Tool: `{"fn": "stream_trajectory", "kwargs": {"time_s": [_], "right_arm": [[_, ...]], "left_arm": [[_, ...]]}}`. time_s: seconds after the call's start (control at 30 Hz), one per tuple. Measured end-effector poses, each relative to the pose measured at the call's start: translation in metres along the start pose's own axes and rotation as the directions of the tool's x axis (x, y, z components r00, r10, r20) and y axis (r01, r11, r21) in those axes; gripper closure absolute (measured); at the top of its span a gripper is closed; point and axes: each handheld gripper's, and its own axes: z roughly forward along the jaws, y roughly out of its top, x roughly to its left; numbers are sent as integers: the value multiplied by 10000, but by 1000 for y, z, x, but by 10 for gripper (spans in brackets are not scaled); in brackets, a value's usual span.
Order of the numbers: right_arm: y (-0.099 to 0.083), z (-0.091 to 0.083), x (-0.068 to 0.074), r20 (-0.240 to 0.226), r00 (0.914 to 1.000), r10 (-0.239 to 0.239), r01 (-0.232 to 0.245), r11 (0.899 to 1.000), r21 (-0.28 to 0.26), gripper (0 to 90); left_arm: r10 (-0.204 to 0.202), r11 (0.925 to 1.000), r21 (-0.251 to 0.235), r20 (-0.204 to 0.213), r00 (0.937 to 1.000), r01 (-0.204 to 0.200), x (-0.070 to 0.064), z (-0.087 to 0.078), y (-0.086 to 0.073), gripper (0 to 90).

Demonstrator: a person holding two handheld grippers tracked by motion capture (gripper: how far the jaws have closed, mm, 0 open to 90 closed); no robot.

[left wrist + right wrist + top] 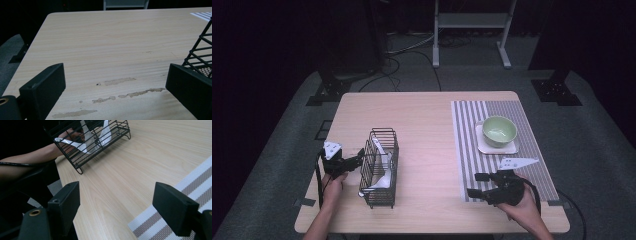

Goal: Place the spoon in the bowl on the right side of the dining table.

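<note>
One black wire basket (380, 167) stands on the near left of the pale wooden table (427, 120), its long axis running near to far, with two white spoons (384, 172) leaning inside, and one green bowl (499, 131) sits on one white square coaster (512, 146) on the striped placemat (472, 150) at right. The left gripper (357, 159), jaws spread, hovers just beside the basket's left wall, while the right gripper (476, 185), jaws also spread wide, points left over the placemat's near edge. The left gripper view catches worn patches (120, 81) on the wood, and the right gripper view shows the spoons' handles through the basket's wires.
</note>
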Motion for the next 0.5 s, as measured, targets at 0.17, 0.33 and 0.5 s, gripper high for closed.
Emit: {"fn": "stream_trajectory", "kwargs": {"time_s": [0.17, 0.33, 0.5], "right_arm": [[7, 8, 6, 50, 9999, -145, 145, 9999, 60, 195], [13, 14, 10, -131, 9997, -197, 198, 9997, 109, 196], [19, 19, 14, -177, 9993, -325, 329, 9992, 214, 195]], "left_arm": [[-24, 10000, 3, 5, 10000, 24, 0, 0, 0, 16], [-8, 10000, 6, 7, 10000, 8, 0, 0, 0, 16], [2, 10000, 1, 1, 10000, -2, 0, 0, 0, 16]]}}
